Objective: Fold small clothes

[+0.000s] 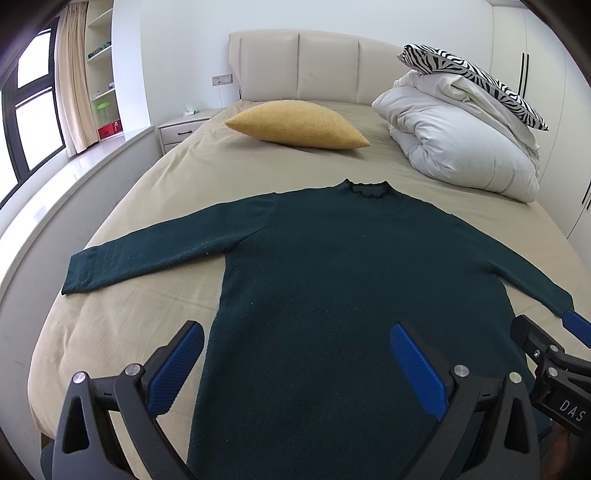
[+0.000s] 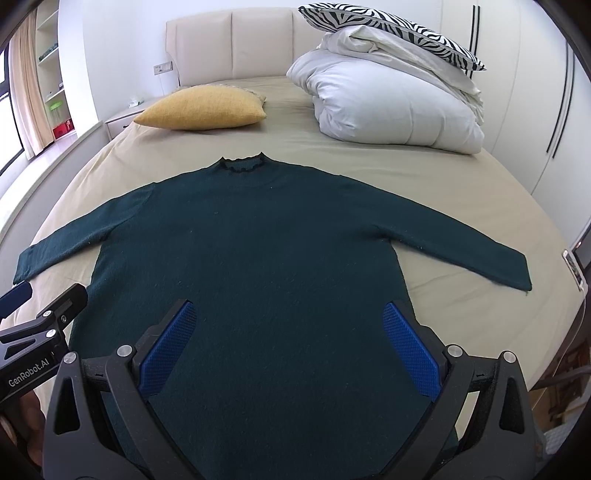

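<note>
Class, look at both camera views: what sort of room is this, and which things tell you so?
Most likely a bedroom. A bed with a padded headboard fills the view, a folded white duvet lies on it, and a nightstand stands beside it.

Dark green sweater lies flat on beige bed, neck toward headboard, both sleeves spread outward. Right gripper hovers over the lower body of the sweater, its 2 blue pads wide apart, nothing between them. Left gripper enters at left edge, near the sleeve cuff; its spread not readable. Yellow pillow and white duvet with zebra pillow on top sit near the headboard.
</note>
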